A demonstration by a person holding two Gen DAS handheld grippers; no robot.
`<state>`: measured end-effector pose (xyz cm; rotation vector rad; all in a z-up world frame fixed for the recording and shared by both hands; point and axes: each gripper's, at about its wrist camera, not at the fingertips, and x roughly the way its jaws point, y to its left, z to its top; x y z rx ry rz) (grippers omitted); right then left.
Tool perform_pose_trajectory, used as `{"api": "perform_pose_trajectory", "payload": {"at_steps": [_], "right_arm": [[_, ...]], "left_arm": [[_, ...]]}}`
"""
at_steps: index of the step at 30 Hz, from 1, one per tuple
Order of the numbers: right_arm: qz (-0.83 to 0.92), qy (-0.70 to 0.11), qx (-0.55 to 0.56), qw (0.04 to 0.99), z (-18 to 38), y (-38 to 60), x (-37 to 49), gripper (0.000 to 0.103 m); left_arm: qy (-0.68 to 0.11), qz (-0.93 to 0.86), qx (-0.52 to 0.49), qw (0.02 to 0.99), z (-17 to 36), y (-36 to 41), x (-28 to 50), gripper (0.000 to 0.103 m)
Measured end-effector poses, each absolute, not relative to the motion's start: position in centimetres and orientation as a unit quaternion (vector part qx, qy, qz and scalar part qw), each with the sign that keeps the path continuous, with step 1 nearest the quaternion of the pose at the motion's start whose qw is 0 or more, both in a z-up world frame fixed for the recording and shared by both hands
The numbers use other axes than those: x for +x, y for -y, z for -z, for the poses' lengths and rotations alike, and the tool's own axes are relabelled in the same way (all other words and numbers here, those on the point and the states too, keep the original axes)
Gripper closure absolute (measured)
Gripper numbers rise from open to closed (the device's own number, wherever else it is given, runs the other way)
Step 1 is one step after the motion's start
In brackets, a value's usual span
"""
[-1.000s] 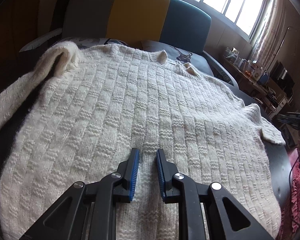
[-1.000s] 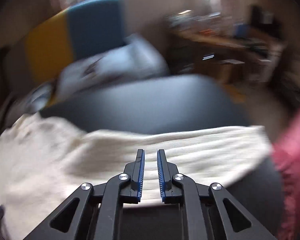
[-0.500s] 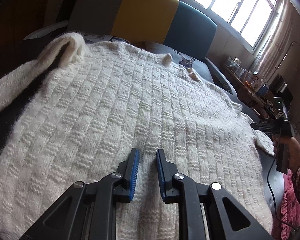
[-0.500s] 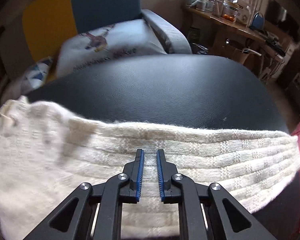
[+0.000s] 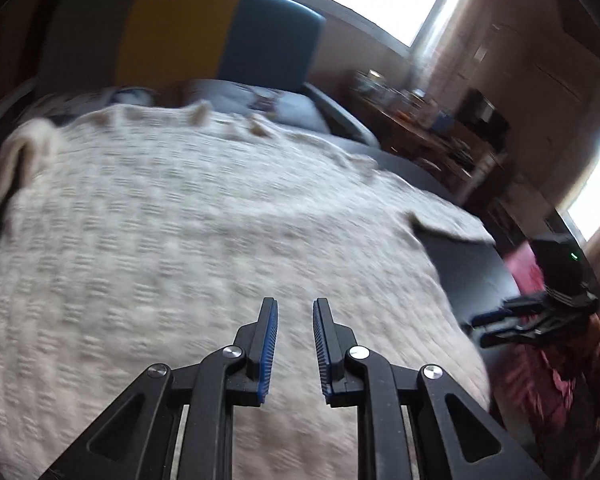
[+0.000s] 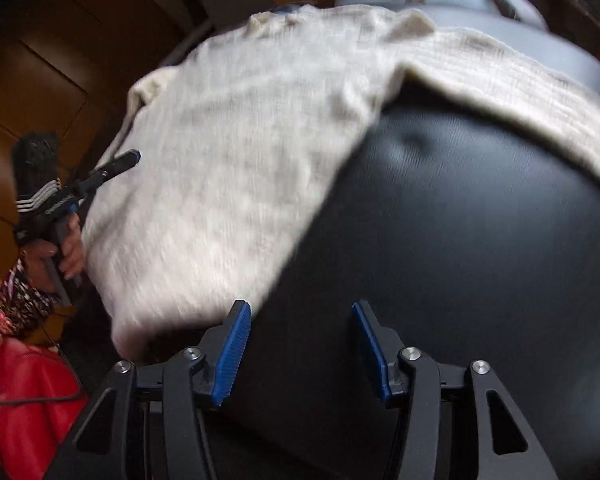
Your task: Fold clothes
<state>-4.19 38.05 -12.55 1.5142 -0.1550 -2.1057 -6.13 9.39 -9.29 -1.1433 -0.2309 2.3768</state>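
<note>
Sweater [image 5: 204,240] lies flat on the black table [image 6: 480,240], hem nearest, collar toward the far edge. Left gripper [image 5: 294,320] hovers over the hem, jaws narrowly parted, empty. Right gripper [image 6: 300,320], wide open, empty; only its view shows one sleeve [image 6: 520,88] stretched sideways

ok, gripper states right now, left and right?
Left gripper: open, jaws a narrow gap apart, empty, above the cream knitted sweater.
Right gripper: open wide, empty, over the black leather surface.
</note>
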Motion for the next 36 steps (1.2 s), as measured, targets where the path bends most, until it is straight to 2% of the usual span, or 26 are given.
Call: {"api": "perform_pose_trajectory", "payload": {"at_steps": [5, 9, 17, 20, 23, 25, 26, 27, 36], "right_arm": [[0.77, 0.135, 0.539, 0.313, 12.6, -37.6, -4.8, 0.043], [0.744, 0.144, 0.538, 0.368, 13.0, -34.9, -5.0, 0.043], [0.707, 0.233, 0.466, 0.478, 9.8, -32.8, -5.3, 0.043], [0.7, 0.199, 0.466, 0.503, 8.6, -31.3, -5.0, 0.043], [0.702, 0.111, 0.492, 0.503, 8.6, -28.3, -4.0, 0.043], [0.711, 0.055, 0.5, 0.492, 8.9, -26.9, -3.1, 0.051], [0.715, 0.031, 0.502, 0.486, 9.1, -26.3, -2.6, 0.068], [0.72, 0.012, 0.502, 0.479, 9.2, -25.9, -2.2, 0.078], [0.738, 0.05, 0.457, 0.494, 4.8, -31.7, 1.1, 0.095]], "left_arm": [[0.041, -0.86, -0.433, 0.267, 10.5, -11.7, -4.9, 0.086], [0.007, -0.851, -0.443, 0.281, 11.5, -13.5, -4.0, 0.086], [0.096, -0.833, -0.458, 0.296, 12.6, -11.1, -5.2, 0.09], [0.102, -0.833, -0.457, 0.296, 12.6, -11.1, -5.2, 0.091], [0.105, -0.833, -0.457, 0.294, 12.6, -11.1, -5.2, 0.091], [0.107, -0.833, -0.457, 0.294, 12.7, -11.0, -5.2, 0.091], [0.109, -0.832, -0.457, 0.294, 12.7, -11.0, -5.2, 0.091], [0.11, -0.832, -0.457, 0.294, 12.7, -11.0, -5.2, 0.091], [0.116, -0.835, -0.454, 0.289, 12.7, -10.9, -5.2, 0.091]]}}
